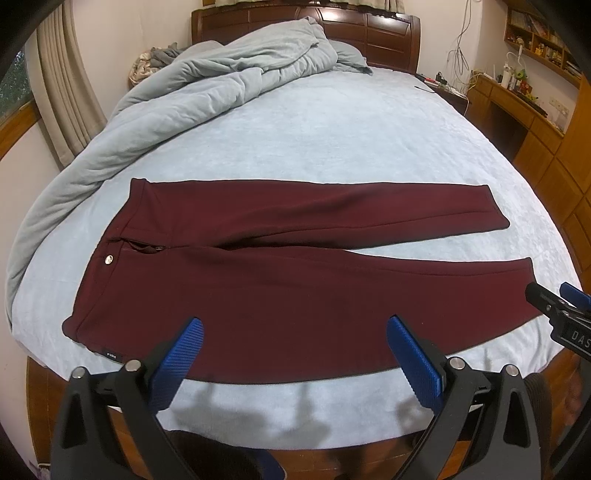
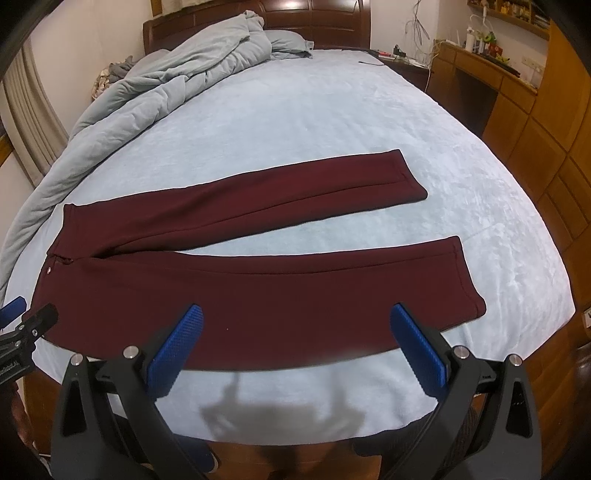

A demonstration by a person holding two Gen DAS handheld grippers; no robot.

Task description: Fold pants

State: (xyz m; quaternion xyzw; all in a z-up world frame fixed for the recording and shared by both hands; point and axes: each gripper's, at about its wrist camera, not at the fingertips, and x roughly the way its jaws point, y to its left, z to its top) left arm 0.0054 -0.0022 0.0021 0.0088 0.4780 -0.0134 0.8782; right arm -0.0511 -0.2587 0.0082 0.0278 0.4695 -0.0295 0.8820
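Dark red pants (image 1: 280, 280) lie flat on the light blue bed, waistband to the left and both legs spread out to the right, with a gap between the legs. They also show in the right wrist view (image 2: 258, 295). My left gripper (image 1: 293, 332) is open and empty, held above the near edge of the pants by the waist end. My right gripper (image 2: 295, 319) is open and empty, above the near leg. Each gripper shows at the edge of the other's view.
A rumpled grey-blue duvet (image 1: 207, 85) is heaped along the bed's far left side up to the dark wooden headboard (image 1: 369, 33). A wooden desk and shelves with clutter (image 1: 517, 85) stand to the right. The bed's near edge (image 1: 295, 417) lies just below my grippers.
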